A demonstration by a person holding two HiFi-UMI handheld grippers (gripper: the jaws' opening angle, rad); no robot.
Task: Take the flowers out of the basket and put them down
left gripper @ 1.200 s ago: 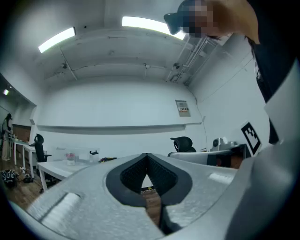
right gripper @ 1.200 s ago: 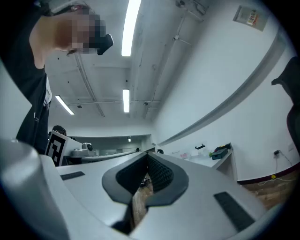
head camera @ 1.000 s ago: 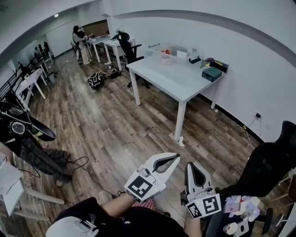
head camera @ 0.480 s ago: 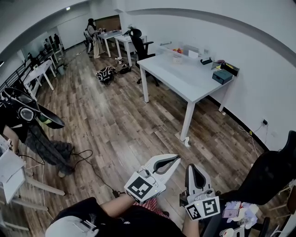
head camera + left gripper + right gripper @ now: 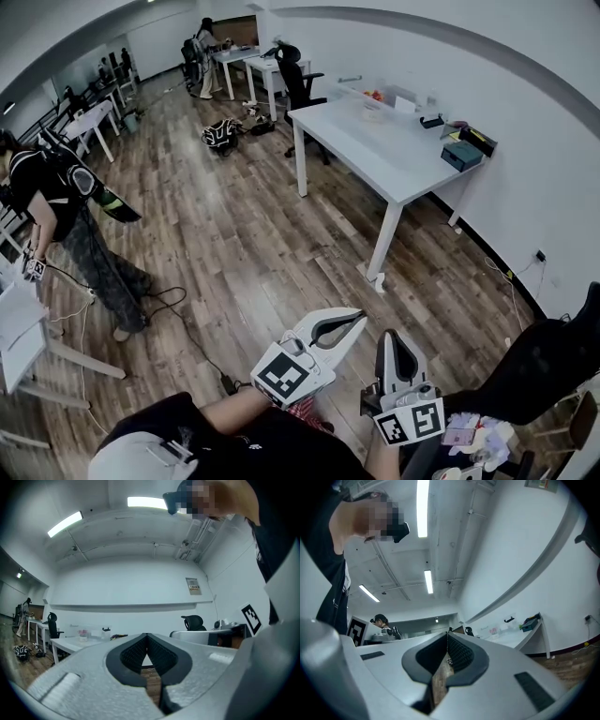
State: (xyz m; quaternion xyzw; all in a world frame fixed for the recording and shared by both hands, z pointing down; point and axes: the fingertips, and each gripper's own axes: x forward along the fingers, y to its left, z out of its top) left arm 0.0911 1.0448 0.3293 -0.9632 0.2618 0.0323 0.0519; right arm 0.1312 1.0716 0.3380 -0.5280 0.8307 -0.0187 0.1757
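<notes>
No basket or flowers can be made out for certain. A small pink and red thing point(image 5: 374, 95) sits at the far end of the white table point(image 5: 394, 164), too small to identify; it also shows as a pink speck point(image 5: 83, 633) in the left gripper view. Both grippers are held low in front of the person, over the wooden floor and well short of the table. My left gripper point(image 5: 359, 319) is shut with nothing in it, its jaws meeting at the tip point(image 5: 146, 636). Beside it my right gripper point(image 5: 388, 335) is shut and holds nothing point(image 5: 448, 633).
A teal box point(image 5: 461, 155) and small items lie on the table's right end. A person in dark clothes point(image 5: 66, 202) stands at the left, with a cable point(image 5: 178, 314) on the floor nearby. A black office chair point(image 5: 544, 356) is at the right, a bag point(image 5: 222, 134) further back.
The head view has swung, so the table has slid right and the person at the left has come fully into view. Both grippers sit at almost the same place, still shut.
</notes>
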